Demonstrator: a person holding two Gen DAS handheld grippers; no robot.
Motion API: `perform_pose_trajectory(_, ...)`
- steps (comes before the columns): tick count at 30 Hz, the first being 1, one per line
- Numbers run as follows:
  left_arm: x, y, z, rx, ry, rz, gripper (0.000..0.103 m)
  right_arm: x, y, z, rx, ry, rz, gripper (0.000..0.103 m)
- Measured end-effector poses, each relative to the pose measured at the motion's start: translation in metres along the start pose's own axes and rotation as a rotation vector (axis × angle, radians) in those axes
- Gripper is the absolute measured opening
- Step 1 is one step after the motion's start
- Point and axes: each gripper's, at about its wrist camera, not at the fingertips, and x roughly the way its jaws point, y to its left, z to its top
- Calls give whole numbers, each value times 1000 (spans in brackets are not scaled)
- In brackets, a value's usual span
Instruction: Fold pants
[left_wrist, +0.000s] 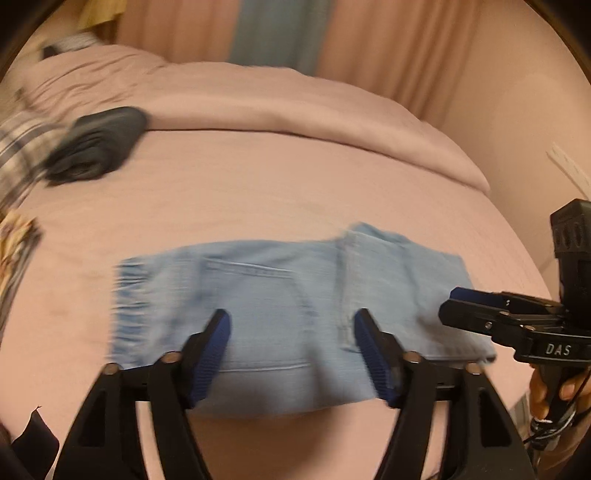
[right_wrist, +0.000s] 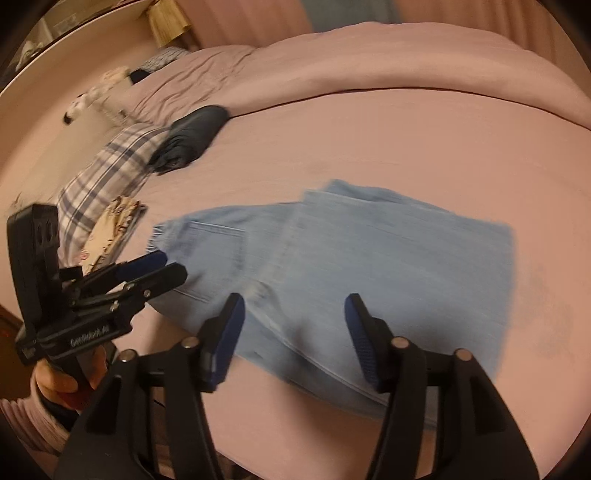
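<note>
Light blue jeans (left_wrist: 295, 314) lie folded into a flat rectangle on the pink bed (left_wrist: 277, 184); a back pocket faces up and the frayed end is at the left. They also show in the right wrist view (right_wrist: 369, 266). My left gripper (left_wrist: 291, 328) is open and empty, hovering over the near edge of the jeans. My right gripper (right_wrist: 293, 314) is open and empty above the jeans' near edge. The right gripper shows side-on at the jeans' right end in the left wrist view (left_wrist: 452, 304). The left gripper shows at the jeans' left end in the right wrist view (right_wrist: 170, 266).
A dark folded garment (left_wrist: 99, 144) and a plaid cloth (right_wrist: 107, 177) lie at the far left of the bed. A patterned item (right_wrist: 114, 225) lies beside the plaid cloth. A rolled pink duvet (left_wrist: 295, 107) lies across the back. Curtains (left_wrist: 388, 40) hang behind.
</note>
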Motion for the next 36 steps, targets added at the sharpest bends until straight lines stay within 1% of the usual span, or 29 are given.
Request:
perform_pose_trajectory(3, -10, 34, -3, -108, -27, -4, 75, 26, 34, 14, -39, 29, 51, 62)
perform_pose_trajectory(4, -16, 57, -8, -167, -39, -6, 75, 34, 44, 18, -54, 38, 68, 62)
perform_pose_trajectory(5, -17, 70, -10, -210, -44, -6, 75, 39, 51, 20, -64, 44, 79, 61)
perform_pose_trajectory(6, -25, 89, -13, -247, -45, -14, 75, 48, 63, 23, -78, 51, 92, 61)
perform_pose_trajectory(8, -20, 120, -25, -334, -28, -21, 75, 59, 78, 27, -95, 64, 116, 61)
perform_pose_trajectory(10, -8, 133, -36, -391, -2, -52, 75, 68, 89, 28, -100, 79, 138, 61)
perform_pose_trajectory(12, 0, 146, -46, -461, 17, -108, 75, 79, 99, 25, -106, 98, 149, 61)
perform_pose_trajectory(14, 7, 150, -51, -497, 25, -147, 75, 83, 104, 23, -115, 113, 150, 61)
perform_pose_trajectory(18, 18, 145, -48, -478, 22, -177, 75, 90, 110, 18, -122, 141, 142, 61)
perform_pose_trajectory(21, 24, 140, -41, -474, 25, -196, 75, 88, 108, 17, -113, 141, 135, 62)
perform_pose_trajectory(23, 32, 138, -41, -468, 13, -200, 75, 88, 107, 16, -107, 140, 135, 62)
perform_pose_trajectory(26, 38, 135, -37, -446, -9, -219, 80, 87, 107, 14, -107, 143, 129, 63)
perform_pose_trajectory(28, 45, 134, -34, -435, -23, -235, 80, 89, 108, 14, -108, 149, 127, 63)
perform_pose_trajectory(32, 57, 136, -28, -455, -46, -264, 80, 89, 110, 15, -110, 145, 124, 63)
perform_pose_trajectory(36, 62, 137, -20, -471, -36, -292, 80, 87, 109, 16, -100, 135, 133, 63)
